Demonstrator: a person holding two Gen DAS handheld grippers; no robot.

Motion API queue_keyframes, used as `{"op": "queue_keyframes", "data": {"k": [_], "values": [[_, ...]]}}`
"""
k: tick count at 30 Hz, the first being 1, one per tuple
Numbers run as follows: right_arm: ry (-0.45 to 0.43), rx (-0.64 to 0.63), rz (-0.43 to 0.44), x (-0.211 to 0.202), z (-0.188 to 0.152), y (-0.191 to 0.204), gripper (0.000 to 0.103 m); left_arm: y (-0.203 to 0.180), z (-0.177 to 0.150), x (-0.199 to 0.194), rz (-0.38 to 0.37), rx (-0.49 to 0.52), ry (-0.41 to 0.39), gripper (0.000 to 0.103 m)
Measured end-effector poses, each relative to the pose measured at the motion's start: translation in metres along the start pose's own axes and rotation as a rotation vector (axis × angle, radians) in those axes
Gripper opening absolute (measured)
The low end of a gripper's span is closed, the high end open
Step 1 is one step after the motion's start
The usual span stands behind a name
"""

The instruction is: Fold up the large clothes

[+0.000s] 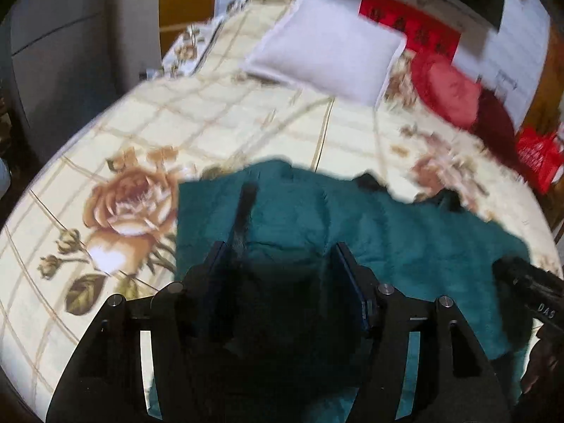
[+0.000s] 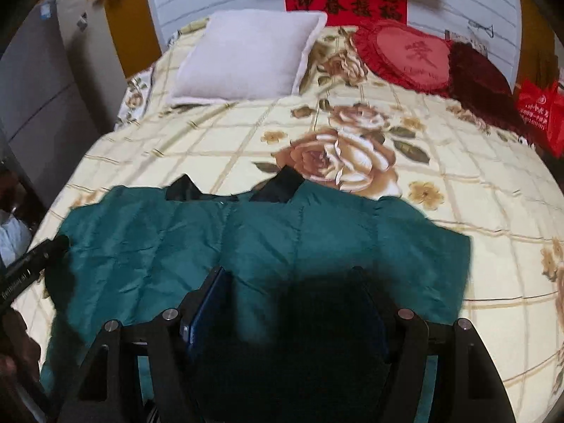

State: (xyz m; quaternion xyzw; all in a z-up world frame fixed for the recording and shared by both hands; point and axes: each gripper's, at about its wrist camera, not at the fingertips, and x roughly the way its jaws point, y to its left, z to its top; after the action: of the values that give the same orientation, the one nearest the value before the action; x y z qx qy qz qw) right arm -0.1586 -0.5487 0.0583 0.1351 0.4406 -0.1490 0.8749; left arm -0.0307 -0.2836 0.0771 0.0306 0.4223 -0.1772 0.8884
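1. The jacket (image 2: 268, 243), a teal padded one with a dark collar, lies spread flat on the bed (image 2: 493, 190), its collar pointing toward the white pillow (image 2: 246, 56) and its long axis running side to side across both views.
2. The left hand-held gripper (image 1: 278, 264) hangs over the left part of the jacket. Its jaws stand apart, and dark fabric fills the space between them, but I cannot tell whether they pinch it.
3. The right hand-held gripper (image 2: 296, 292) hangs over the right part of the jacket. Its jaws also stand apart, with shadowed cloth between them, and its grip is just as unclear.
4. Each gripper is nearest its own side of the jacket, so a fold across the middle probably suits both hands working together.
5. The jacket's right edge (image 2: 465, 271) ends on bare bedspread, and the left edge (image 1: 179, 218) lies just beside a printed rose.
6. Past the collar, open bedspread stretches up to the pillow and the red heart cushion (image 2: 405, 53), leaving room to swing cloth forward.
7. Judging from the flat spread, no fold looks finished.
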Motion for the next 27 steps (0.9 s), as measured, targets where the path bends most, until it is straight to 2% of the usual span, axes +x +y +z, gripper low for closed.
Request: {"op": "queue_keyframes", "data": {"k": [2, 4, 7, 10, 13, 15, 19, 22, 25, 27], "values": [[0.013, -0.011, -0.022, 0.015, -0.004, -0.003, 0.07, 0.002, -0.005, 0.016, 0.004, -0.004, 0.029, 0.061], [0.013, -0.004, -0.028, 0.026, -0.008, -0.007, 0.074, 0.005, -0.009, 0.025, -0.011, -0.018, 0.023, 0.065], [0.014, 0.001, -0.04, 0.032, -0.008, -0.008, 0.075, 0.0, -0.013, 0.03, 0.005, 0.001, 0.016, 0.066], [0.02, 0.026, -0.06, 0.014, -0.006, -0.002, 0.075, -0.002, -0.016, 0.031, 0.015, 0.023, 0.009, 0.066], [-0.051, 0.032, 0.036, -0.023, -0.011, 0.014, 0.075, 0.002, -0.017, 0.033, -0.007, 0.007, 0.006, 0.066], [-0.059, -0.014, 0.041, -0.034, -0.017, 0.031, 0.075, 0.003, -0.017, 0.033, -0.012, 0.001, 0.003, 0.066], [0.021, -0.072, -0.005, -0.011, -0.035, 0.052, 0.075, 0.003, -0.019, 0.033, -0.015, 0.002, -0.009, 0.067], [0.018, -0.082, -0.029, 0.004, -0.049, 0.054, 0.076, 0.003, -0.02, 0.033, -0.021, 0.003, -0.017, 0.068], [0.052, -0.07, 0.009, -0.004, -0.043, 0.046, 0.076, 0.002, -0.021, 0.033, -0.018, 0.007, -0.02, 0.068], [0.014, -0.028, 0.036, -0.024, -0.042, 0.032, 0.076, 0.003, -0.022, 0.034, -0.024, 0.003, -0.022, 0.068]]}}
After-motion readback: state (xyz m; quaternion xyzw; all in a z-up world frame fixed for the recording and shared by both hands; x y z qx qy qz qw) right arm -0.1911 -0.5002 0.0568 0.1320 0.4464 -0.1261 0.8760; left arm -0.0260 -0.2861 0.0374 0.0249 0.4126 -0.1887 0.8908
